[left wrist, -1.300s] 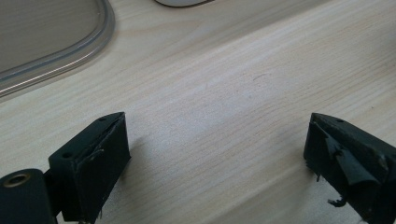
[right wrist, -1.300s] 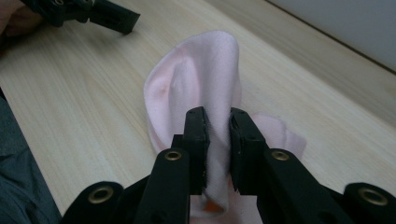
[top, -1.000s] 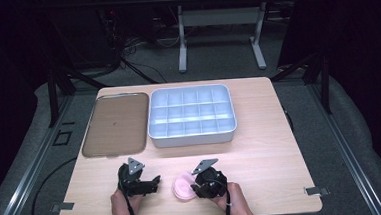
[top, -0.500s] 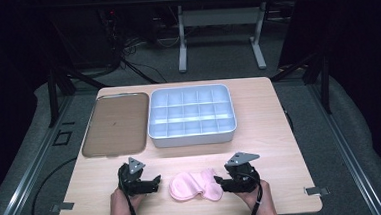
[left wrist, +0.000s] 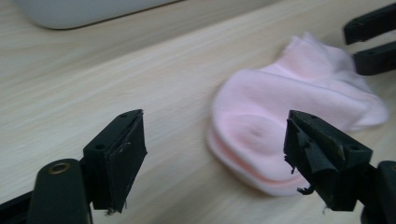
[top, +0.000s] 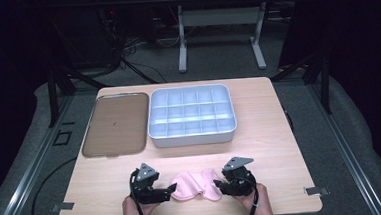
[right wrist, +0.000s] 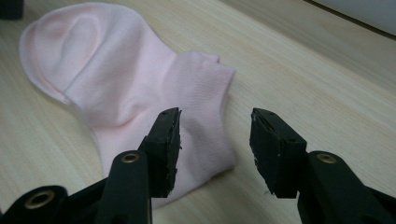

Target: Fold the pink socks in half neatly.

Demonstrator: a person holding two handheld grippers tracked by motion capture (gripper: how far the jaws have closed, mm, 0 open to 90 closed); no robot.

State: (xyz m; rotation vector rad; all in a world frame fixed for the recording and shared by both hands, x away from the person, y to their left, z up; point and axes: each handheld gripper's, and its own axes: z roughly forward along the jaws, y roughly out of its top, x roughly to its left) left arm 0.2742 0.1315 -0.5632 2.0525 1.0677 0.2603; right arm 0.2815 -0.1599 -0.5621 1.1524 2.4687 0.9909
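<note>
1. At the near edge of the table [top: 280, 132], a pink sock [top: 196, 186] lies flat on the wood, stretched sideways between the two grippers.
2. The left gripper [top: 171, 191] sits just beside the sock's rounded end. Its jaws stand apart and have just been closing a little; in the left gripper view the sock [left wrist: 280, 121] lies ahead of them, with one jaw in front of its edge and the other over bare wood, and nothing is pinched.
3. The right gripper [top: 218, 186] is at the sock's other end. Its jaws are apart as well and have just been closing; in the right gripper view one jaw hangs over the ribbed cuff of the sock [right wrist: 130, 79] and the other over the table beside it, the cloth not clamped.
4. A person's hands hold both grippers from the bottom edge of the high view.
5. Farther back, well apart from the sock, a white box with compartments [top: 193, 135] stands near the middle of the table.
6. Just beside that box on its left lies a brown tray [top: 114, 124].
</note>
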